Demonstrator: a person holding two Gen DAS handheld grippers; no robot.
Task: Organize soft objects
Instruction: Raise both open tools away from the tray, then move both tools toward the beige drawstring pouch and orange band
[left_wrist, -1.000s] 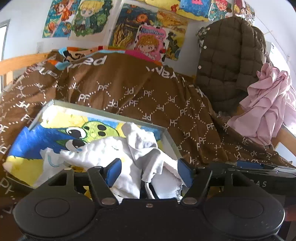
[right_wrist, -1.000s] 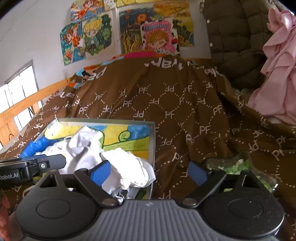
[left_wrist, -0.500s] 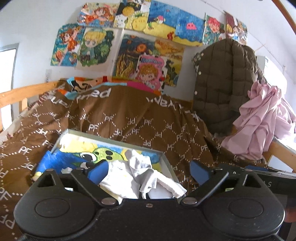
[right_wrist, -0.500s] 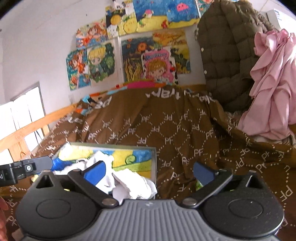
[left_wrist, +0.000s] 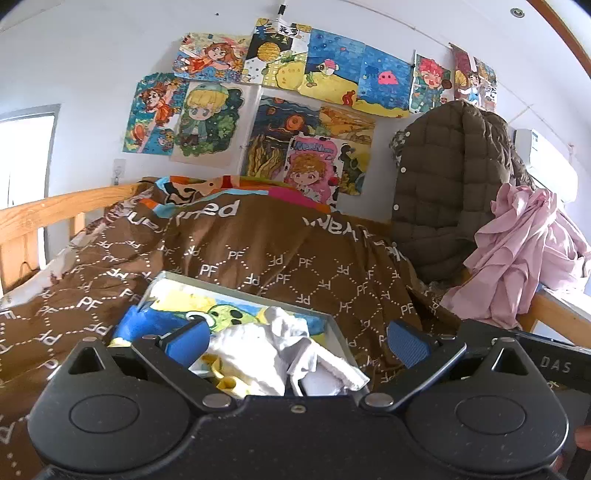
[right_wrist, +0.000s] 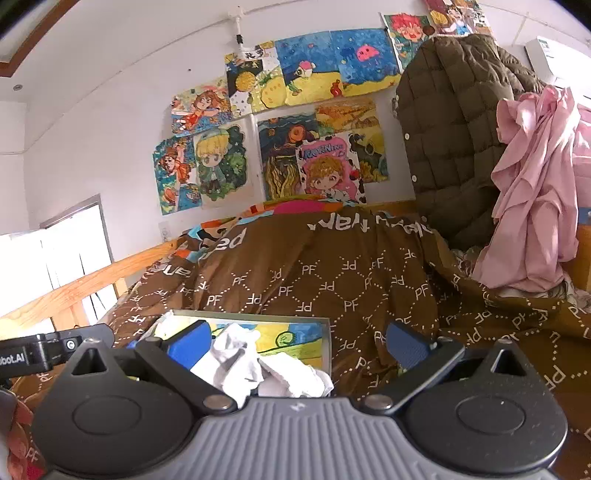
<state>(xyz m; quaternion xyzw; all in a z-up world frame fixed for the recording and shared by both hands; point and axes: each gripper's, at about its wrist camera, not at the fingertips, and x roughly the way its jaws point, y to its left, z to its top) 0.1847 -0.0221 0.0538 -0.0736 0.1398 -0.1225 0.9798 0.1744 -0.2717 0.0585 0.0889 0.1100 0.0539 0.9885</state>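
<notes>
A heap of white crumpled cloths (left_wrist: 258, 354) (right_wrist: 236, 358) lies in a shallow grey box (left_wrist: 236, 291) (right_wrist: 258, 316) with a cartoon print inside, set on a brown bedspread (left_wrist: 277, 251). My left gripper (left_wrist: 297, 343) hovers above and short of the box; its jaws are opening, with nothing between the blue pads. My right gripper (right_wrist: 298, 345) stands open beside it, also empty, over the box's right half. The cloths are below and beyond both sets of fingertips, not touched. Each gripper's body shows at the edge of the other's view.
A brown quilted jacket (left_wrist: 443, 184) and a pink garment (left_wrist: 517, 258) hang at the right end of the bed. A wooden bed rail (left_wrist: 44, 214) runs along the left. Colourful drawings (left_wrist: 295, 110) cover the wall behind.
Both grippers have drawn back and up from the box, so the cloths look smaller and lower. The left jaws spread wider and let go of the white cloth, which stays in the box.
</notes>
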